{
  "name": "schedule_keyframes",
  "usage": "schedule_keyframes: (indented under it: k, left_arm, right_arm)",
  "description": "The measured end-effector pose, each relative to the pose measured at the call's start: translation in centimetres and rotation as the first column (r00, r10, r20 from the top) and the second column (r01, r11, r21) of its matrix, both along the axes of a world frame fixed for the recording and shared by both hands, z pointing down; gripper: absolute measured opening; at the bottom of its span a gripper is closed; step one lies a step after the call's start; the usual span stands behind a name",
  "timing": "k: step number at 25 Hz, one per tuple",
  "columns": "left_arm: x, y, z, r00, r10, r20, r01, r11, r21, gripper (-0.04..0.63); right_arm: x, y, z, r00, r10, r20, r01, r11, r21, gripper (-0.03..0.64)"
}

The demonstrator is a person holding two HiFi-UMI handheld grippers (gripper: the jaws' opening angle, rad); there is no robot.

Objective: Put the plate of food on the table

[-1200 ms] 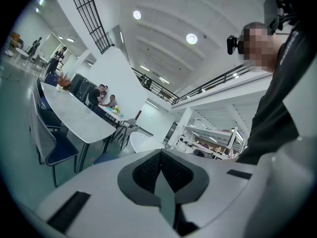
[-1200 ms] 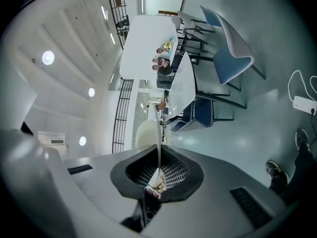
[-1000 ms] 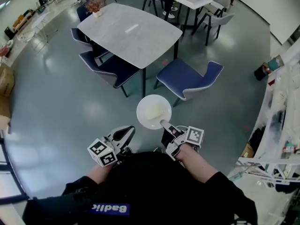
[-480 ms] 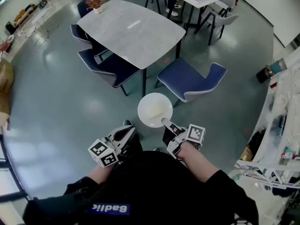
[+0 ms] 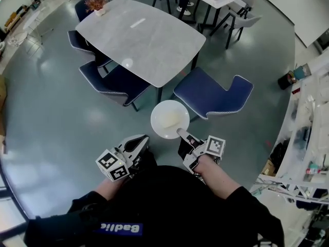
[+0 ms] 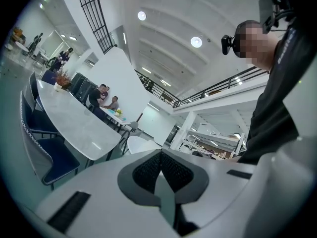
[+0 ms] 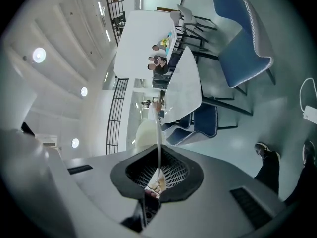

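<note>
Walking has brought the grey stone worktop (image 5: 139,35) nearer: its near corner sits lower in the head view than a second ago, while the plate (image 5: 167,118) has kept its place ahead of the person.

Readable writing is scarce. White letters on a blue strip (image 5: 121,229) across the person's black top seem to read "Badlic", though folds cut them short. Each tool carries a cube of black-and-white square markers (image 5: 213,147) with no words on it.

Round and white, the plate has no long axis. It lies level and face up, its near rim toward the person and its far rim toward the worktop's corner. It hangs over the glossy floor (image 5: 61,117), not on the worktop, and beside the blue chair (image 5: 213,94) in the picture. Something pale and yellowish lies in it; the food (image 5: 169,121) is too washed out to name.

Right tongs (image 5: 181,134) are clamped on the plate's near rim. In the right gripper view the plate (image 7: 159,133) shows edge-on as a thin white line rising from between the two pads of those tongs (image 7: 158,175).

Left tongs (image 5: 140,141) are held low beside the person's body. In the left gripper view their pads (image 6: 148,168) meet with nothing between them.
</note>
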State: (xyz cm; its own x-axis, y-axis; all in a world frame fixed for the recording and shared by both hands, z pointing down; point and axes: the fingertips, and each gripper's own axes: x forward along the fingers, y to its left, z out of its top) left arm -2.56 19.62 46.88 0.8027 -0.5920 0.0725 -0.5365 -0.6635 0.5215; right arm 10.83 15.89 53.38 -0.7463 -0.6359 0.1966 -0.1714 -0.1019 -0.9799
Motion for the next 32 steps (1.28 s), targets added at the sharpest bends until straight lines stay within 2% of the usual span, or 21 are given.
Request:
schedule_keyframes:
  k: [7, 14, 24, 32]
  left_arm:
    - [-5.2, -7.5, 0.0, 0.998, 0.056, -0.006, -0.056, 0.998, -0.011, 0.008]
    - [-8.3, -12.8, -0.5, 0.994, 0.113, -0.010, -0.113, 0.994, 0.002, 0.007]
    - [-7.8, -16.3, -0.4, 0.991, 0.130, -0.003, -0.130, 0.991, 0.012, 0.008]
    - [-6.2, -19.4, -0.8, 0.997, 0.079, 0.022, -0.079, 0.997, 0.015, 0.008]
  right_arm:
    - [-4.8, -7.3, -0.3, 0.998, 0.067, -0.009, -0.067, 0.998, -0.016, 0.018]
    - [-7.5, -12.0, -0.9, 0.991, 0.129, -0.020, -0.129, 0.992, -0.013, 0.018]
    - [-7.4, -15.6, -0.1, 0.989, 0.143, -0.023, -0.144, 0.989, -0.019, 0.018]
    - [-5.5, -19.0, 0.7, 0.994, 0.111, -0.009, -0.111, 0.993, -0.043, 0.018]
